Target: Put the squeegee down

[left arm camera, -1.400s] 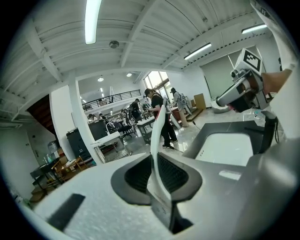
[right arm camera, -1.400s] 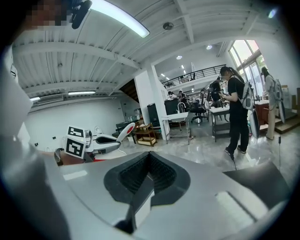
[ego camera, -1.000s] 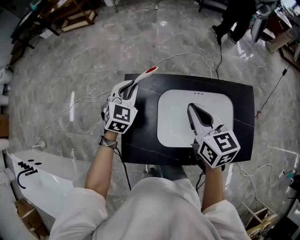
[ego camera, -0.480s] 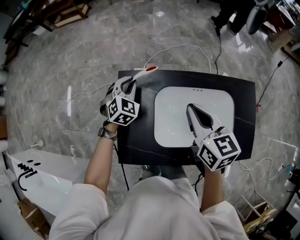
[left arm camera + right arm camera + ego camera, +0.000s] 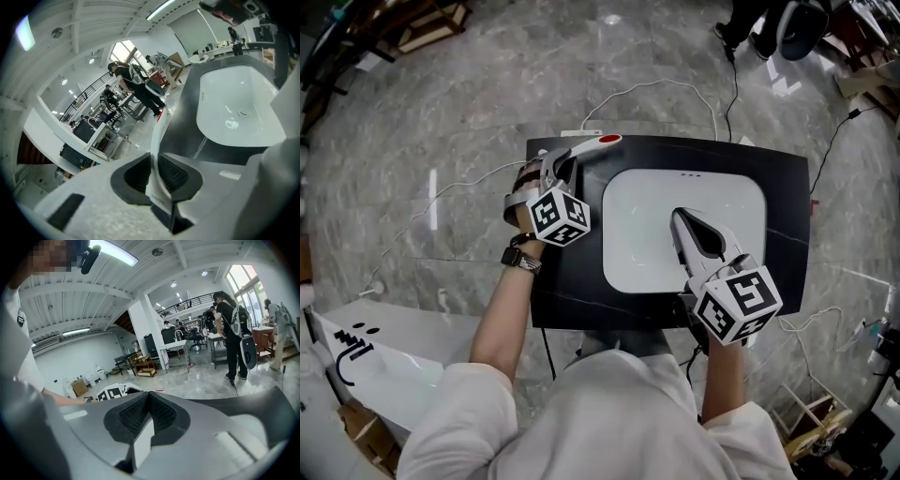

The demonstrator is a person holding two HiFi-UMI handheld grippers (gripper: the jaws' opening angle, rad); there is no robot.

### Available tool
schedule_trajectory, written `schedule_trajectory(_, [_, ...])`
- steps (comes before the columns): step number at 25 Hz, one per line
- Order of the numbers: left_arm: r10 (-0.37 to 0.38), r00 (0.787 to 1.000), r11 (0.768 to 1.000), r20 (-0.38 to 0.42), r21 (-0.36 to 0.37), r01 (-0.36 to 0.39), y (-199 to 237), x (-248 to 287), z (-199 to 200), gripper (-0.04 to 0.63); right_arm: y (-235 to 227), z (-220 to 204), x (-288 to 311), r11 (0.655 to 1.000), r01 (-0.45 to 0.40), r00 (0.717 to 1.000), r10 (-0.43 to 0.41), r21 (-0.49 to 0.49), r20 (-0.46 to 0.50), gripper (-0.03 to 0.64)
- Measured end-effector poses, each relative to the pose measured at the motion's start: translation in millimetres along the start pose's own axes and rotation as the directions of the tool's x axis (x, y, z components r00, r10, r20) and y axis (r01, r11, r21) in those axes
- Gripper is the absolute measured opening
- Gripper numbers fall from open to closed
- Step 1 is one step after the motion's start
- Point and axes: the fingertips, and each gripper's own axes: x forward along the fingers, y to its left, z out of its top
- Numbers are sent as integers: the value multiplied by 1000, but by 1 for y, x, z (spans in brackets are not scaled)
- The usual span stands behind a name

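left gripper [image 5: 566,162]: jaws easing open round the squeegee [image 5: 592,143] | right gripper [image 5: 680,217]: jaws pressed together, white basin [image 5: 642,267] below them

Bright, even indoor light falls from long white ceiling tube lamps [image 5: 115,254] and tall, blown-out windows [image 5: 246,280]. The polished grey marble floor [image 5: 487,103] carries pale streaks of glare. Both gripper views bow hard toward dark rounded edges, and the right gripper [image 5: 149,399] is blurred close up.

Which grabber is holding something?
The left gripper: the white squeegee with a red tip sits between its opening jaws. The right gripper is shut, empty.
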Motion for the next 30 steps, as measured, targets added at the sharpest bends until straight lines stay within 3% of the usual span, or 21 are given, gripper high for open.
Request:
schedule_trajectory(8, [-7,998,999,-60,41,9,-10,18,-2,54,-2,-4,-2,1000,6,1000,-6,16,-8,7])
schedule_trajectory(30, [-61,995,997,-82,31,63,-27,31,-5,63,-7,-7,-4,999,6,1000,-5,32,-17,6])
